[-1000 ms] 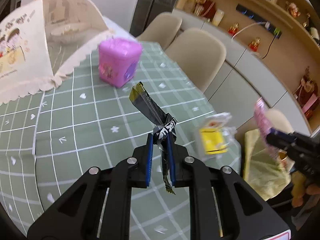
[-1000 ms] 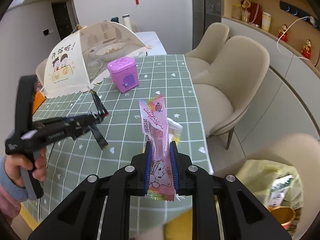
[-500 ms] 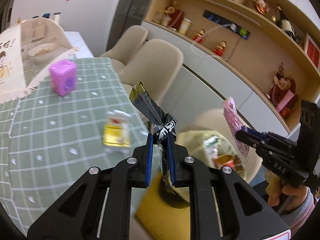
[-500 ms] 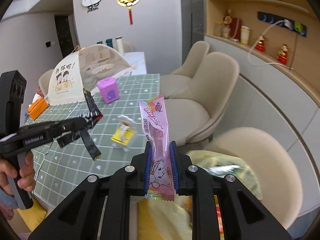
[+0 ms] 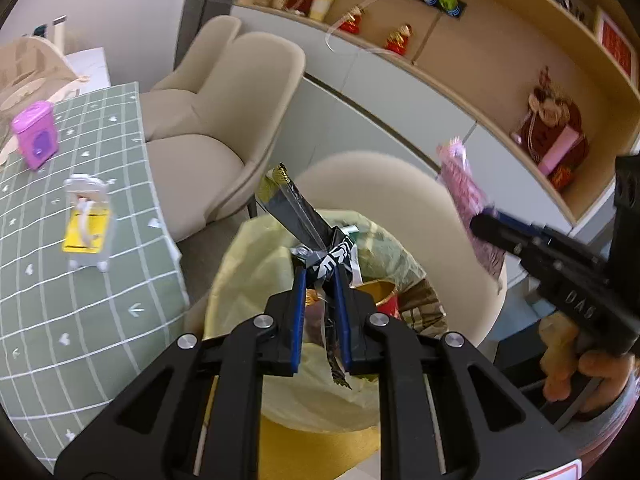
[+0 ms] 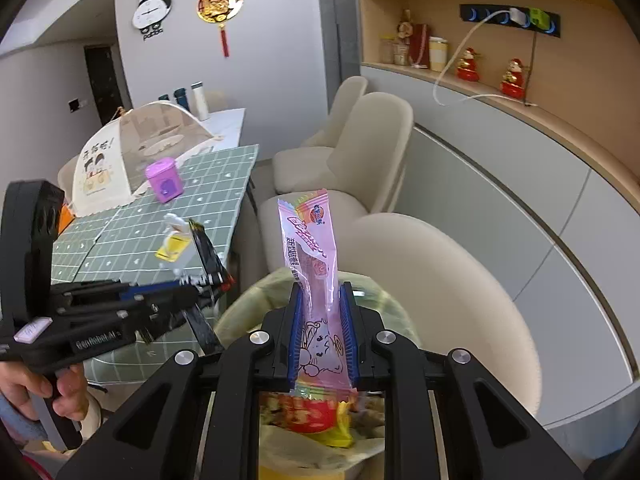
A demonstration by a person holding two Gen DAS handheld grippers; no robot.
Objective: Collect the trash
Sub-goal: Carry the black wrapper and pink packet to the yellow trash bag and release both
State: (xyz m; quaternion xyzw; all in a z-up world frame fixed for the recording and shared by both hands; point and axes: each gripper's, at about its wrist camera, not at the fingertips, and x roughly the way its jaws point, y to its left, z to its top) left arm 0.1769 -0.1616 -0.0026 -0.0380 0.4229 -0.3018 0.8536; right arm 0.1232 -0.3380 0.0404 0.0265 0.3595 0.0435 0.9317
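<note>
My left gripper is shut on a black wrapper and holds it over the open trash bin lined with a yellow bag; trash lies inside. My right gripper is shut on a pink snack wrapper that stands upright, above the same bin. The right gripper with the pink wrapper shows at the right of the left wrist view. The left gripper with the black wrapper shows at the left of the right wrist view.
A green checked table lies to the left with a yellow-and-white packet, a purple box and a mesh food cover. Beige chairs stand beside the table and behind the bin. Shelves with ornaments line the wall.
Both grippers have swung right, away from the table, and now hang over the trash bin. Each still holds its wrapper.
</note>
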